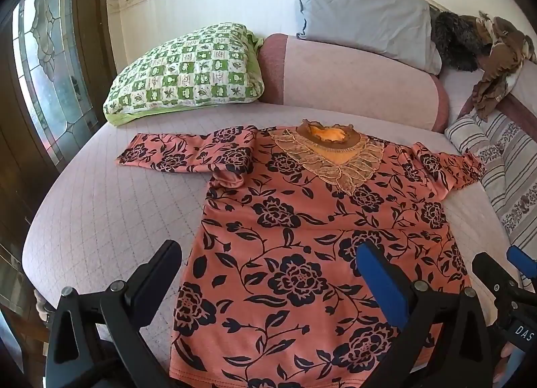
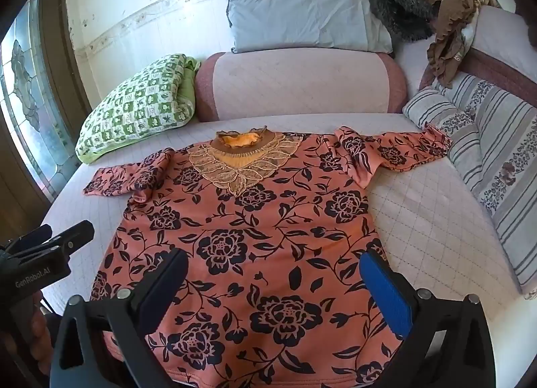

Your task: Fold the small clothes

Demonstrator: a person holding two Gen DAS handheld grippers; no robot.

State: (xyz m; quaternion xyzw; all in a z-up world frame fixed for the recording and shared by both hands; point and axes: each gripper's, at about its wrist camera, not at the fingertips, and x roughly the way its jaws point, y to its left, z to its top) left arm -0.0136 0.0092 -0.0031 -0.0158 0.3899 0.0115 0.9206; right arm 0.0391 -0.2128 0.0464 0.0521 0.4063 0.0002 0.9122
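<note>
Quilted bed (image 1: 100, 213) bare beside flat floral top (image 1: 302, 237).

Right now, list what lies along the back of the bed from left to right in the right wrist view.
Green checked pillow → pink bolster → striped cushion.

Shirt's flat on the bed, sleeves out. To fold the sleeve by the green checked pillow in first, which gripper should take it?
Left, probably. The left gripper hangs open over the shirt hem edge nearest that sleeve. The right gripper, also open, sits toward the striped bedding side.
</note>
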